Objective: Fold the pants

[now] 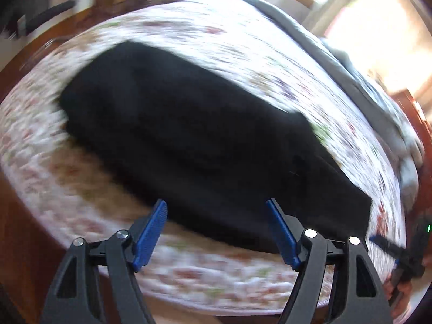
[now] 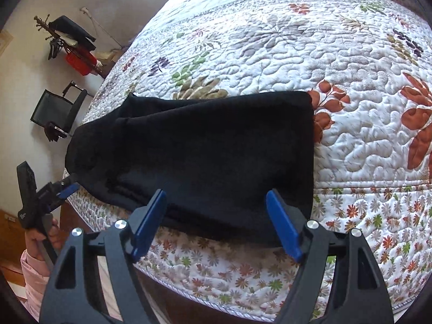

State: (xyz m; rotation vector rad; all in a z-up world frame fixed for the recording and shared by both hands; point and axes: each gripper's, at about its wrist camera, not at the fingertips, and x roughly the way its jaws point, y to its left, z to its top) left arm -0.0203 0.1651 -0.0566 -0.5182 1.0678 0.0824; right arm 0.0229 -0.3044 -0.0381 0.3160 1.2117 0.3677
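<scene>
**Pants folded lengthwise on bed, both grippers spread and empty**

Black pants (image 2: 205, 154) lie flat on the flowered quilt (image 2: 337, 62), near the quilt's front edge, folded into one long strip. In the right wrist view the long axis runs left to right, just ahead of the fingertips: broad square end beyond the right finger, narrower rounded end well past the left finger, toward the bed's corner. In the left wrist view (blurred) the strip runs on a slant, from upper left down to lower right.

Right gripper (image 2: 216, 197): blue fingers (image 2: 283, 224) spread wide, nothing between them, tips over the near edge of the pants; contact cannot be told.

Left gripper (image 1: 216, 205): fingers likewise spread wide, nothing pinched, tips at the near edge of the cloth. It also shows far left in the right wrist view, beyond the narrow end, held by a hand (image 2: 40, 236) in a pink sleeve (image 2: 33, 278)
</scene>
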